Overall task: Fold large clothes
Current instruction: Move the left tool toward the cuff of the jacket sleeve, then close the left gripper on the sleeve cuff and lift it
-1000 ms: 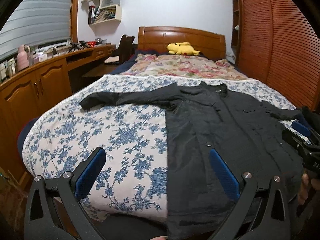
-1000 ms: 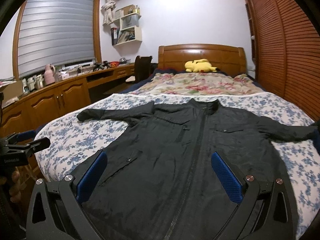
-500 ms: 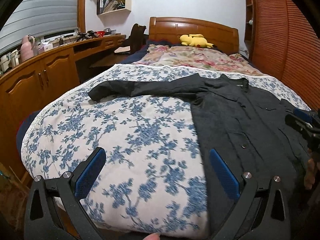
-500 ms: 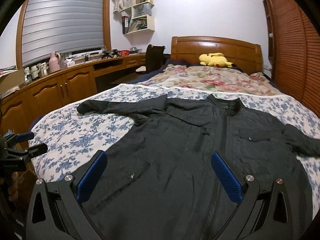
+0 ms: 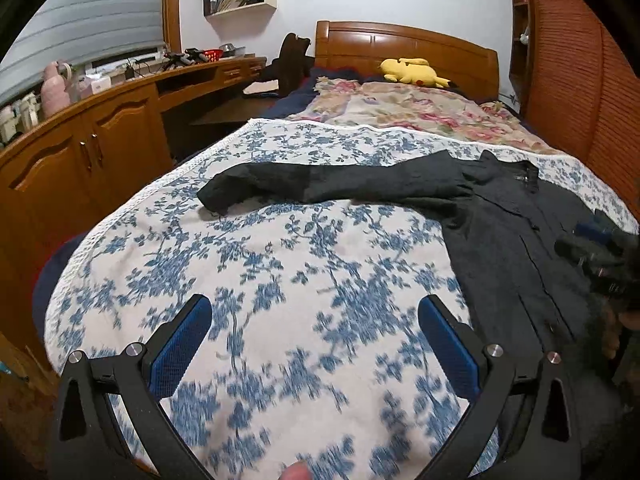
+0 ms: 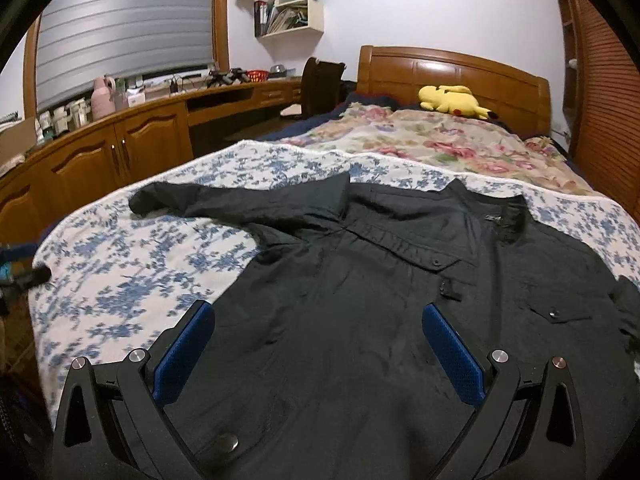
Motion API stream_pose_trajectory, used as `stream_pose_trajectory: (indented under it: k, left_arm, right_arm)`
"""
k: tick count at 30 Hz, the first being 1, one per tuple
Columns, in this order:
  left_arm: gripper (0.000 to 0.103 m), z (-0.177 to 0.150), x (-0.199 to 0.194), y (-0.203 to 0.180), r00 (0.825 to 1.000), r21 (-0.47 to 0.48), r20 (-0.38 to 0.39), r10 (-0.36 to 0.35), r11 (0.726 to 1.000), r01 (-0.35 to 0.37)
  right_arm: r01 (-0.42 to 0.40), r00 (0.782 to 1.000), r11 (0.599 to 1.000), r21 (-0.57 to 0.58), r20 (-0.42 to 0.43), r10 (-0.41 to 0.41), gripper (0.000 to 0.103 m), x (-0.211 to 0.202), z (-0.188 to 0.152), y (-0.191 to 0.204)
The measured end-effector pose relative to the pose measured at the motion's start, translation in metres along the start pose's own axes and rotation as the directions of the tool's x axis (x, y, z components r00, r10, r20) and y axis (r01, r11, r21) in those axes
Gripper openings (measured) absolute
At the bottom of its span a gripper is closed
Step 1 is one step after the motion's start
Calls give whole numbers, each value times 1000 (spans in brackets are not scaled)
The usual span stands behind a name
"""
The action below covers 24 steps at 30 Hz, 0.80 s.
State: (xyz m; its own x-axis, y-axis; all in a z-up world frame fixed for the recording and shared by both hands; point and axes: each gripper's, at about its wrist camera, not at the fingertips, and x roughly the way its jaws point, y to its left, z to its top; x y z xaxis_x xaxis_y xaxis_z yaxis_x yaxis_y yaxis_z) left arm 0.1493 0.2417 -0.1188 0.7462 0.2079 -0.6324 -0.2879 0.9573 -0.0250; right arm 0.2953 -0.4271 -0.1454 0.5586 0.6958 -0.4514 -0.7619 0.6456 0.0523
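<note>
Both tongs spread, empty. Black jacket (image 6: 400,280) flat on bed, under right gripper (image 6: 318,344), rightward of left gripper (image 5: 314,342). Folding not begun; left sleeve (image 5: 320,186), ahead, probably first pinch.

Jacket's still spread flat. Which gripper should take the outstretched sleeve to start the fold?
Left, probably. The left gripper hangs open over bare bedspread, facing the sleeve stretched toward its side. The right gripper, also open, sits over the jacket body, further from that cuff.
</note>
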Motion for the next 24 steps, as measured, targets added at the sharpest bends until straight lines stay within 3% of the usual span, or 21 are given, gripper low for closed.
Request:
stream_pose_trajectory:
  k: [4, 9, 15, 24]
  left_arm:
    - [103, 15, 24, 19, 1000, -24, -27, -4, 1000, 3]
    - [102, 40, 57, 44, 999, -63, -36, -2, 998, 0]
    - [83, 80, 99, 78, 999, -117, -25, -23, 993, 20]
    - [73, 130, 155, 114, 999, -182, -30, 35, 982, -40]
  right_arm:
    - [-27, 997, 1000, 12, -74, 28, 103, 18, -8, -3]
    - [-33, 996, 999, 24, -87, 35, 103, 12, -6, -10]
    - [-10, 995, 1000, -10, -97, 9, 103, 22, 1, -4]
    - [-3, 995, 1000, -19, -99, 1, 103, 29, 2, 2]
